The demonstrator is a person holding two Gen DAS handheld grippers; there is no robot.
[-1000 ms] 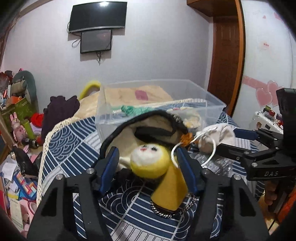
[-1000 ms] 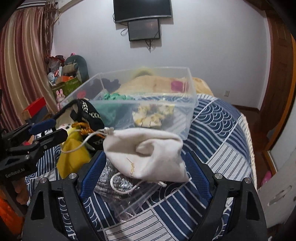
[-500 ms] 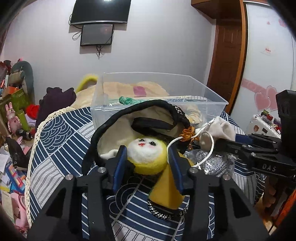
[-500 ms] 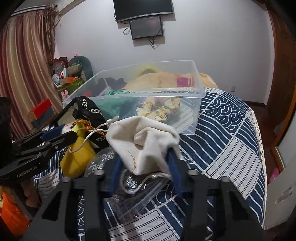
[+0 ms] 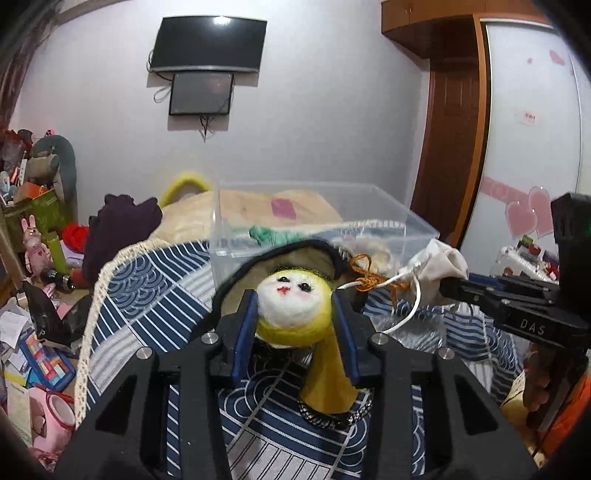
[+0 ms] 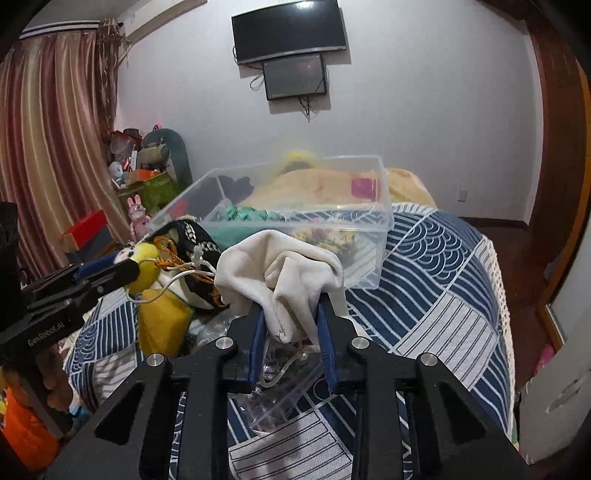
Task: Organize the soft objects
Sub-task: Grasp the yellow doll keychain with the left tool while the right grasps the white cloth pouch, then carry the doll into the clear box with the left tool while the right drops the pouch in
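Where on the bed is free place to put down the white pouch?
The bedspread is bare right of the clear bin, out to its lace edge. Crowded: left of the white pouch, where the doll, black bag and plastic wrap lie.

A pale wall [image 6: 406, 110] carries a dark TV [image 6: 290, 31] with a smaller screen [image 6: 295, 79] just below it, cables hanging. Striped curtains [image 6: 48, 147] hang at one side, a wooden door [image 5: 448, 147] at the other. The bed [image 6: 436, 266] has a blue-and-white wave-patterned cover. Clutter [image 5: 33, 229] piles up beside it on the floor.
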